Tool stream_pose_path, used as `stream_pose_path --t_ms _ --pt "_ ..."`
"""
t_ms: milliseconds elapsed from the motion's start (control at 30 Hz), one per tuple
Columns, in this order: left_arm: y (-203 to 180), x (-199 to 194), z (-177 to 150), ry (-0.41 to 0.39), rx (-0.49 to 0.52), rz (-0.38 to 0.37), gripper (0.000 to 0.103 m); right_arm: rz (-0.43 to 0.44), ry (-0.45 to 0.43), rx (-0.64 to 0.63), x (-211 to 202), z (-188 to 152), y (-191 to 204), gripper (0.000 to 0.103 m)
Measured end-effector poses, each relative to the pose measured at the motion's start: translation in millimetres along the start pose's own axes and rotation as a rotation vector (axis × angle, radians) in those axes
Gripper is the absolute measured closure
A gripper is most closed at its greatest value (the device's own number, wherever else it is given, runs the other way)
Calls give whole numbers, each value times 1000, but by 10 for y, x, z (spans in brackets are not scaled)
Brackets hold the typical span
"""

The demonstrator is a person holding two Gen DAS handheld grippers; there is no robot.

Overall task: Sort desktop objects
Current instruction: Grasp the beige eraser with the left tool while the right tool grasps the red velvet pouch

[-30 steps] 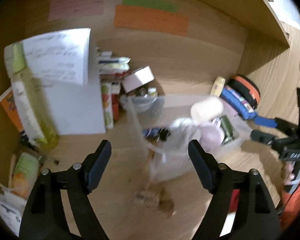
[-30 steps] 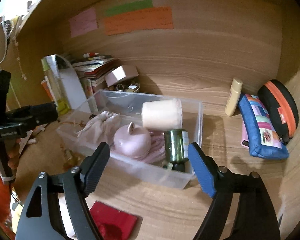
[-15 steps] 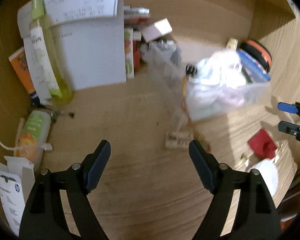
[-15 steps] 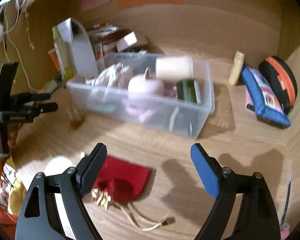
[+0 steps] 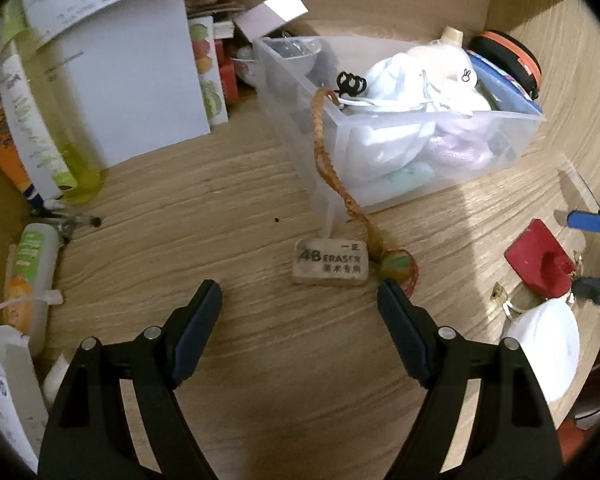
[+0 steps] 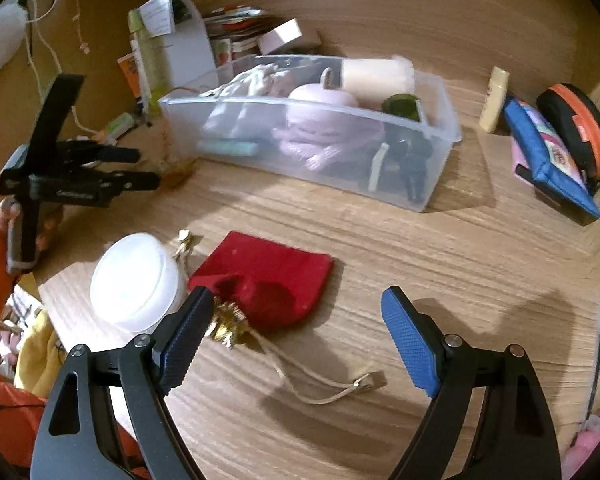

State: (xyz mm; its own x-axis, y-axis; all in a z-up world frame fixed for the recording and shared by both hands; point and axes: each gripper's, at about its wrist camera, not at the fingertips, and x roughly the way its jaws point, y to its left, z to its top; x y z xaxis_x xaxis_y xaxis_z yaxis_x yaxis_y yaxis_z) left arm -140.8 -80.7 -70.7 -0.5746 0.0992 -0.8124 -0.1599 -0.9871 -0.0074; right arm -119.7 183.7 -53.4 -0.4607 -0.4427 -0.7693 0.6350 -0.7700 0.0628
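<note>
A clear plastic bin (image 5: 428,136) (image 6: 440,148) holds white and purple cloth items, a cream cylinder (image 6: 376,76) and a green bottle. A worn eraser (image 5: 331,262) lies on the desk just ahead of my open left gripper (image 5: 300,300), beside a braided orange cord with a bead (image 5: 396,264) that hangs from the bin. My open right gripper (image 6: 296,312) hovers above a red pouch (image 6: 268,280) with gold drawstrings. A white round lid (image 6: 134,282) (image 5: 544,344) lies left of the pouch. The left gripper also shows in the right wrist view (image 6: 140,168).
A green bottle (image 5: 48,128), white file holder (image 5: 140,80) and books stand at back left. A small tube (image 5: 28,276) and paper box lie at the left. A blue pencil case (image 6: 548,160), orange-black case (image 6: 580,128) and cream bottle (image 6: 494,98) sit at right.
Both grippers have pulled back and lowered toward the desk. The eraser is now close ahead of the left gripper; the red pouch is now under the right gripper. Both stay open.
</note>
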Motion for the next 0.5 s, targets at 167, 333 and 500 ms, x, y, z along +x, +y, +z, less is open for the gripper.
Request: stream_pose_path --t_ms 167,333,500 --pt "-25 28 49 -10 4 2 30 5 37 -29 88 -36 98 19" --pt "-47 27 77 -41 13 -2 48 8 54 -24 151 12 135 19" --pt "-20 18 101 -50 5 -28 64 -15 69 -32 216 31 171 27"
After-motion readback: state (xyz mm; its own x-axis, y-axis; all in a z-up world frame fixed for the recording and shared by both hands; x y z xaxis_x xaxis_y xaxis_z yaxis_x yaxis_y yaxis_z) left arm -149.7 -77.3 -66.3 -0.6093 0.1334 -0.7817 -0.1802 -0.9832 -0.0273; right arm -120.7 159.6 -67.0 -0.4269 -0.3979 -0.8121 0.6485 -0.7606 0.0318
